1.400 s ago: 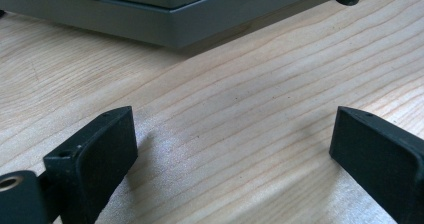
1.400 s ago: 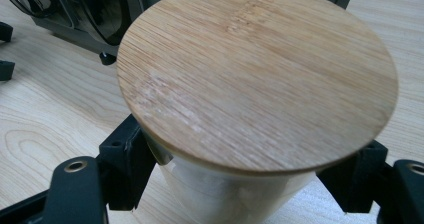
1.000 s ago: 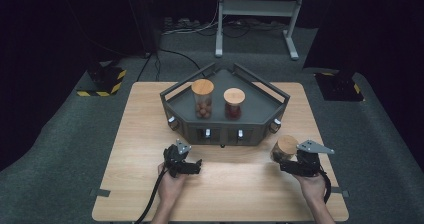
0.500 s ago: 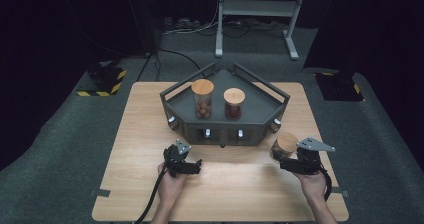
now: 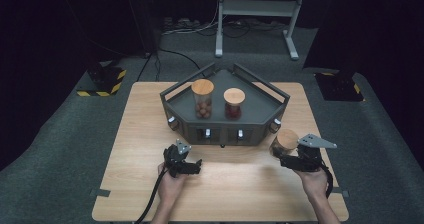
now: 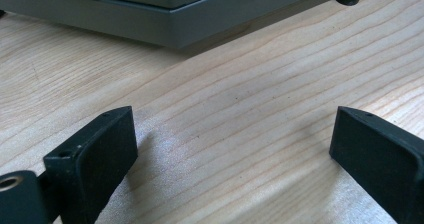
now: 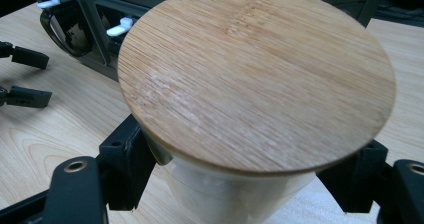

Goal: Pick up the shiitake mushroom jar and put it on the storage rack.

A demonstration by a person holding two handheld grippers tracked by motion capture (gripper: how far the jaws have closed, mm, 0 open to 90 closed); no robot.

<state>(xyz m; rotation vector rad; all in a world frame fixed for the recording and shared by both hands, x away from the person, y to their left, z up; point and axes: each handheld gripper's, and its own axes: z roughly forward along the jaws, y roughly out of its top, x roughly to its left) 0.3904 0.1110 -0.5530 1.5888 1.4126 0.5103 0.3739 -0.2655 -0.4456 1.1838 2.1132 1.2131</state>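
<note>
My right hand-held gripper (image 5: 284, 156) clamped on glass jar (image 5: 281, 145) under its bamboo lid (image 7: 255, 74), near grey tray (image 5: 260, 134) front right, so jar stays upright. Left hand-held gripper (image 5: 192, 166) spread empty over bench (image 5: 140, 114), clear for support.

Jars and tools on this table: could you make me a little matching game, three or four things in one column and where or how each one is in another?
Things:
1. left tool
2. right tool
3. taller jar
4. shorter jar

States:
a. stands in the grey tray, dark red contents
b. closed around a wooden-lidded jar beside the tray
c. stands in the tray, round brown contents
d. open over bare wood, holding nothing

Pairs: 1-d, 2-b, 3-c, 4-a
</note>
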